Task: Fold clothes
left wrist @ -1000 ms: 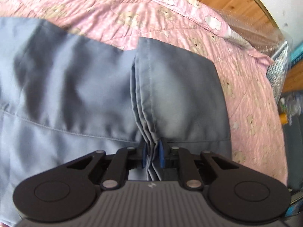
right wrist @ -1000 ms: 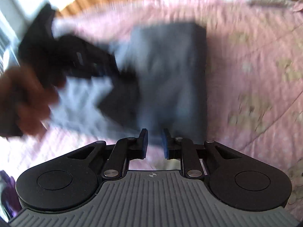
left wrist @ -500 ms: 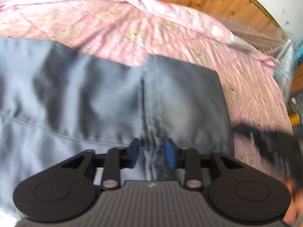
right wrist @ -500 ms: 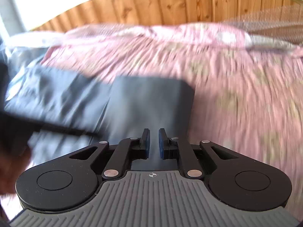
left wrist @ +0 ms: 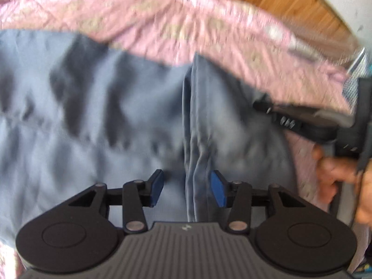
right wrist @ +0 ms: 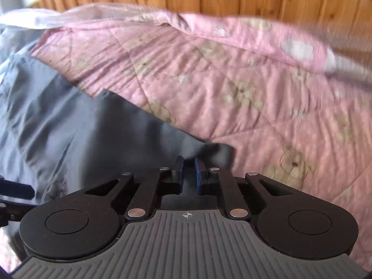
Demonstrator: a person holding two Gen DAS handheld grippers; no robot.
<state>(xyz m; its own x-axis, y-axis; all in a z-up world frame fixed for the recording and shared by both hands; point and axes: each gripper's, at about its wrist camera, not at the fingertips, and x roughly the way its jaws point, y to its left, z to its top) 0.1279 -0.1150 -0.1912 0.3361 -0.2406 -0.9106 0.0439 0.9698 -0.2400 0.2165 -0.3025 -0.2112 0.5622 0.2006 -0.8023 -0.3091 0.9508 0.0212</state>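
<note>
The left gripper (left wrist: pixel 187 189) is now standing with its fingers (left wrist: pixel 156 187) spread wide; a second ago they were pinched shut on the stacked fold edges of the grey garment (left wrist: pixel 97 125), and half a second ago they were only part way apart. That ridge of folded layers is lying loose between the two blue pads, nearer the right one, and nothing is being gripped there. Left of the fingers the grey cloth is spreading flat over the pink quilt (left wrist: pixel 162 25); right of them a narrower folded panel is lying, and beyond it the person's hand (left wrist: pixel 337 172) is holding the other black tool, which has come into this view since a second ago.

In the right wrist view the right gripper (right wrist: pixel 188 174) is sitting low at the garment's near corner, its fingers (right wrist: pixel 179 173) drawn close together with grey cloth between them, apparently pinching that corner; a second ago they were hovering, a little apart, in front of the folded cloth. The garment (right wrist: pixel 76 134) is stretching away to the left of the fingers, and the quilt (right wrist: pixel 267 107) on the bed is filling everything to the right.

Counted: one grey garment, one pink quilt, two grippers, four blue-padded fingers, one hand in sight. Both views are somewhat blurred.
</note>
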